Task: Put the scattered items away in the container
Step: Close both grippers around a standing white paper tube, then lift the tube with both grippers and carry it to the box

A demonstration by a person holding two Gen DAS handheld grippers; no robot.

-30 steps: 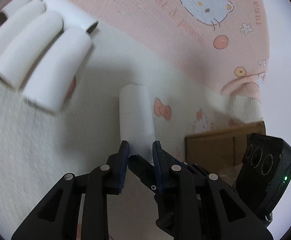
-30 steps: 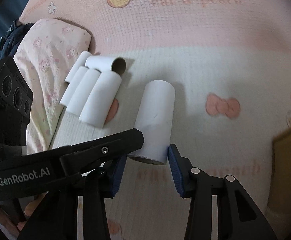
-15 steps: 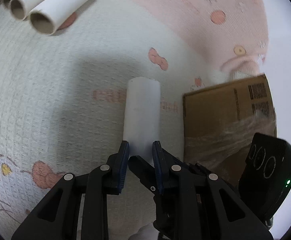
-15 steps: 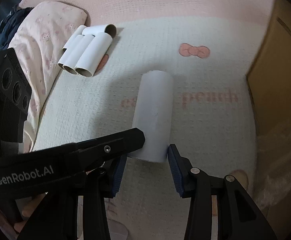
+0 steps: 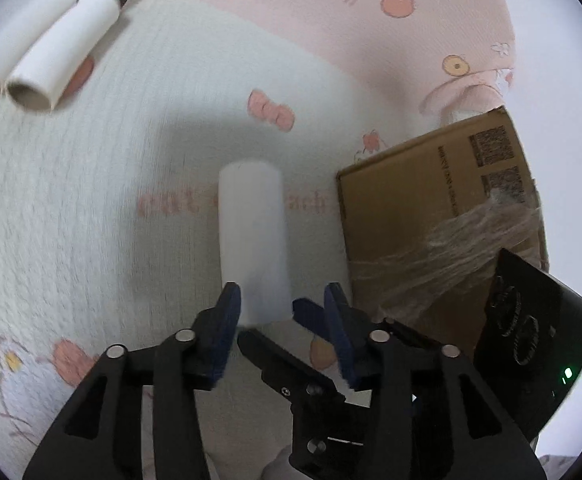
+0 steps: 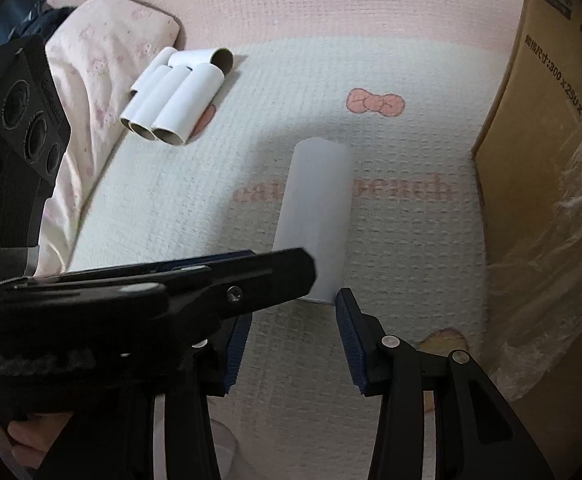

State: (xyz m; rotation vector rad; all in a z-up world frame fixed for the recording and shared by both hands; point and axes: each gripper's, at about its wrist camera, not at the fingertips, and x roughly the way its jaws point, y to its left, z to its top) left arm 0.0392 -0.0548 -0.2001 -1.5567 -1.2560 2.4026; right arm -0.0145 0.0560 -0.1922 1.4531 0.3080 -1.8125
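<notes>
One white tube (image 6: pixel 315 216) is held above the patterned blanket (image 5: pixel 71 208), its near end in the right tool (image 6: pixel 291 336), whose pads press on it. The left tool (image 5: pixel 279 320) is opening, its pads off the tube. Four more tubes (image 6: pixel 175 96) lie together near the blanket's pillow-side edge. One cardboard box (image 5: pixel 431 216) stands beside.

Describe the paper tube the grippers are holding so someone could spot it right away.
On the cream bedspread, left of the cardboard box, one white tube lies alone. Unlike the bundled tubes near the pillow, it sits between both grippers' fingers.
</notes>
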